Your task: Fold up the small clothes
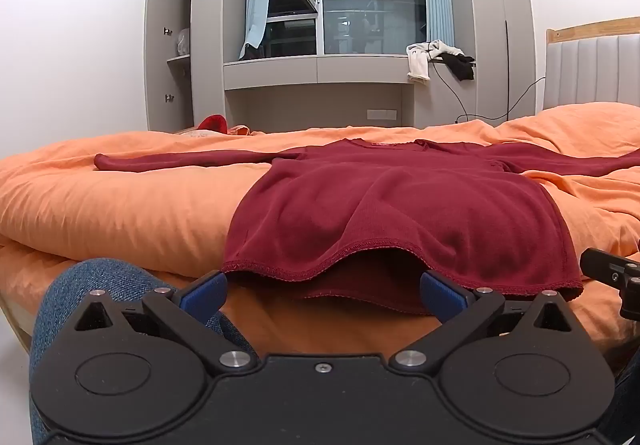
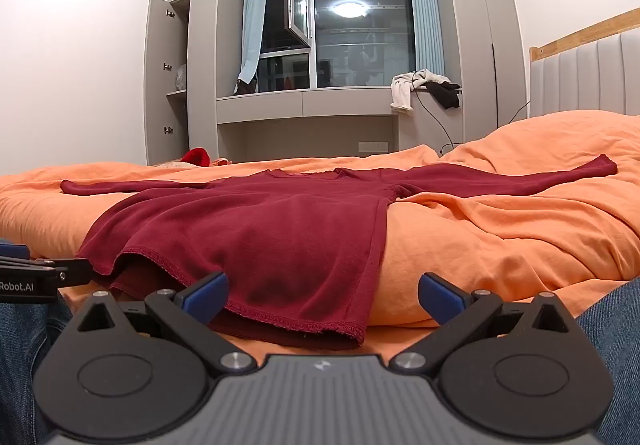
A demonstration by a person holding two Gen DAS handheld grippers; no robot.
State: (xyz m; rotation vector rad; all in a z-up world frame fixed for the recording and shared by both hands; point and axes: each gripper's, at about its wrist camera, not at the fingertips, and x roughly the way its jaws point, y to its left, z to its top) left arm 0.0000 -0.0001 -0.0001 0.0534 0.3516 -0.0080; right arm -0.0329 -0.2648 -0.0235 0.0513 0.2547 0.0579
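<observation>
A: Red top (image 1: 392, 205) — where's it at?
B: Flat on the orange duvet (image 1: 120, 205), sleeves out both ways, hem hanging over the near edge w/ a loose gap.
A: Left gripper (image 1: 324, 295)?
B: Spread wide, nothing pinched; hem's just ahead, btwn the blue pads (image 1: 206, 293).
A: Right gripper (image 2: 323, 297)?
B: Same, spread wide, empty. Hem's right corner (image 2: 352, 333) droops btwn its fingers, not touching. Denim knees either side.
A: Bkgd?
B: Dark window (image 2: 352, 33), clothes heaped on the sill (image 2: 424, 87).
</observation>
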